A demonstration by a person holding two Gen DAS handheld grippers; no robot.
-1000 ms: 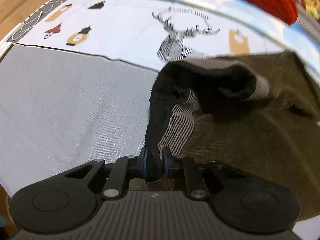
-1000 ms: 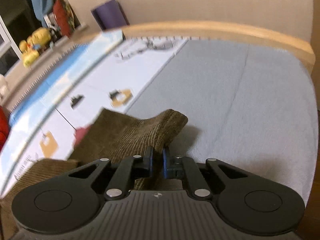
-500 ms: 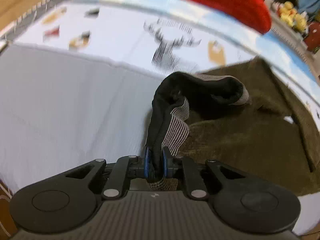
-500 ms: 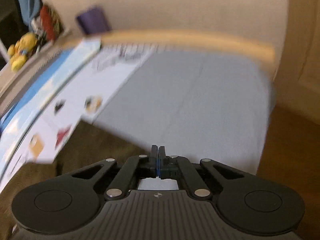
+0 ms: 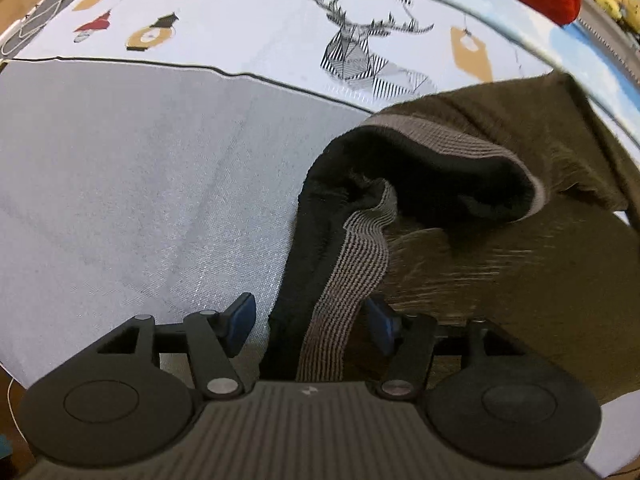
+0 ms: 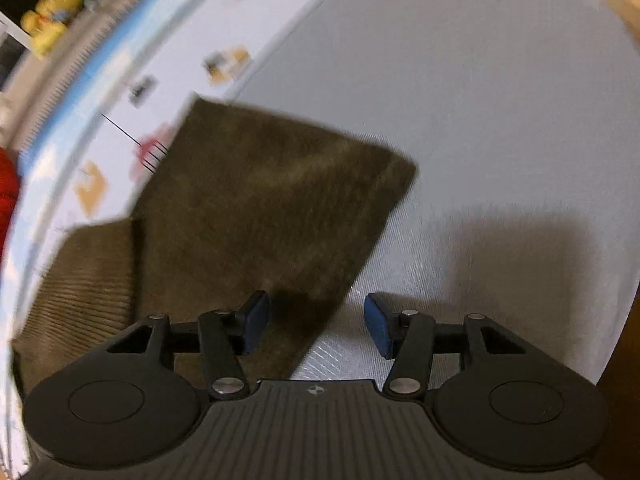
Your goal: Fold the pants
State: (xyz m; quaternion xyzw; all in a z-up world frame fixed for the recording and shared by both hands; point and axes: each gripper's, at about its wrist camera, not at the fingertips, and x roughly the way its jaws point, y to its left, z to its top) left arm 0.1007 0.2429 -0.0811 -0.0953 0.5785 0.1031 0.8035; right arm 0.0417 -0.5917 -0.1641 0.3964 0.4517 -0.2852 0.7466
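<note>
Brown pants (image 5: 500, 272) dropped: left gripper (image 5: 310, 322) & right gripper (image 6: 316, 324) now unclamped.

Olive-brown corduroy pants (image 5: 520, 264) with grey ribbed waistband (image 5: 348, 280), grey sheet (image 5: 120, 184), deer-print white quilt (image 5: 256, 20)

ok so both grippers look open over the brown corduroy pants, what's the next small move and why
Probably draw the left gripper back. Its jaws stand open, but the striped grey waistband of the brown corduroy pants is draped between them and the waist is bunched. The right gripper is open too, over the pant leg lying flat on the grey sheet.
</note>
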